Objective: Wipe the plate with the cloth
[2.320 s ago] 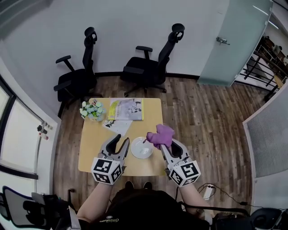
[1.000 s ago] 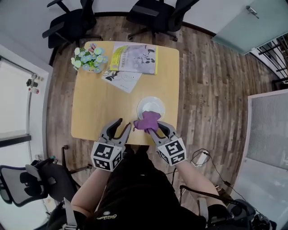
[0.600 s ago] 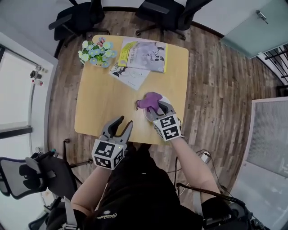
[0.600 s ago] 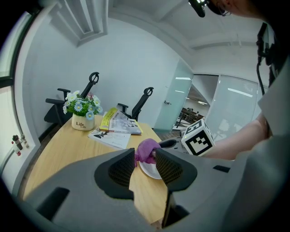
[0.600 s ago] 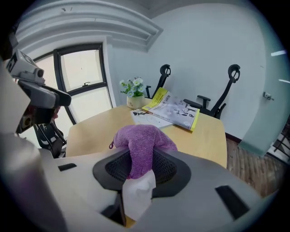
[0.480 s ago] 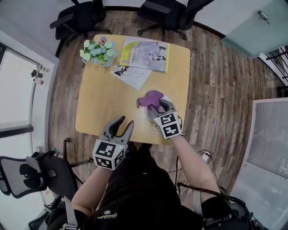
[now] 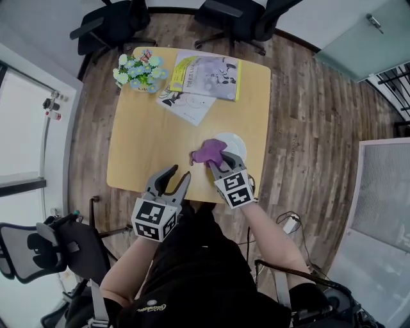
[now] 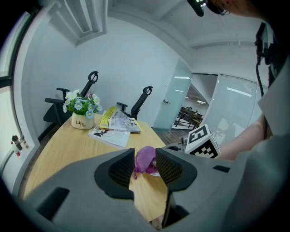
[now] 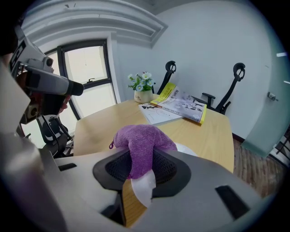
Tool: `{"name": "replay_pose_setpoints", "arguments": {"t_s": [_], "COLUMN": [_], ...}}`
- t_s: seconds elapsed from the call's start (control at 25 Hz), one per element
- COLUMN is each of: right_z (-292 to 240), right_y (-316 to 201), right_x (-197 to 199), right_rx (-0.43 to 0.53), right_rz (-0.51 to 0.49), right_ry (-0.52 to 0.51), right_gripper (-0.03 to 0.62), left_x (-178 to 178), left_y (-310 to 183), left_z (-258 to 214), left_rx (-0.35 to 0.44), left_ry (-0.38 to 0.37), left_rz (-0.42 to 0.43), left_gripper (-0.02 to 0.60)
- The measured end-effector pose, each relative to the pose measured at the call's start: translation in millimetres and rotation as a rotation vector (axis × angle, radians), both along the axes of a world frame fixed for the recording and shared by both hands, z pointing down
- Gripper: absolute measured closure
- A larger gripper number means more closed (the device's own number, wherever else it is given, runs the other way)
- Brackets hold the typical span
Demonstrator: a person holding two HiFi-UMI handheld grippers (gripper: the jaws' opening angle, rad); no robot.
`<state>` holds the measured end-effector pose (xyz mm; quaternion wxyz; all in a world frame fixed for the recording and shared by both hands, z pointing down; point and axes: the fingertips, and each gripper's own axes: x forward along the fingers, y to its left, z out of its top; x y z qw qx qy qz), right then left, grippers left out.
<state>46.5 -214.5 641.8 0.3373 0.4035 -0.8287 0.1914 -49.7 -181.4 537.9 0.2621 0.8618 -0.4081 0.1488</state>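
A white plate (image 7: 234, 145) lies on the wooden table (image 7: 147, 141) near its right front edge. My right gripper (image 7: 216, 164) is shut on a purple cloth (image 7: 207, 152), which rests over the plate's near left rim. In the right gripper view the purple cloth (image 9: 140, 140) bulges out between the jaws, with the plate (image 9: 144, 188) showing white below it. My left gripper (image 7: 173, 180) hangs open over the table's front edge, holding nothing. In the left gripper view, the cloth (image 8: 146, 159) shows between its jaws, farther off.
A flower pot (image 7: 139, 72) stands at the table's far left corner. A yellow-edged magazine (image 7: 208, 69) and a white leaflet (image 7: 185, 105) lie at the far side. Two black office chairs (image 7: 237, 16) stand beyond the table. Wooden floor surrounds it.
My right gripper has drawn the cloth a little toward me and to the left over the plate. The left gripper has held still.
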Motion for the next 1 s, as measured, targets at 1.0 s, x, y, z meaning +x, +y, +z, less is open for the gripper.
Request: {"name": "replay_pose_setpoints", "arguments": {"t_s": [1.0], "right_z": [4.7], "right_y": [-34.5], "right_x": [36.5], "right_rx": [0.008], "right_rz": [0.095], "right_ry": [0.039], "right_gripper": [0.482], "left_x": [-6.5], "left_y": [13.8], "left_z": [4.3], "left_rx": [-0.012], "left_ry": [-0.004], "left_rz": [-0.008], "left_gripper": [0.434]}}
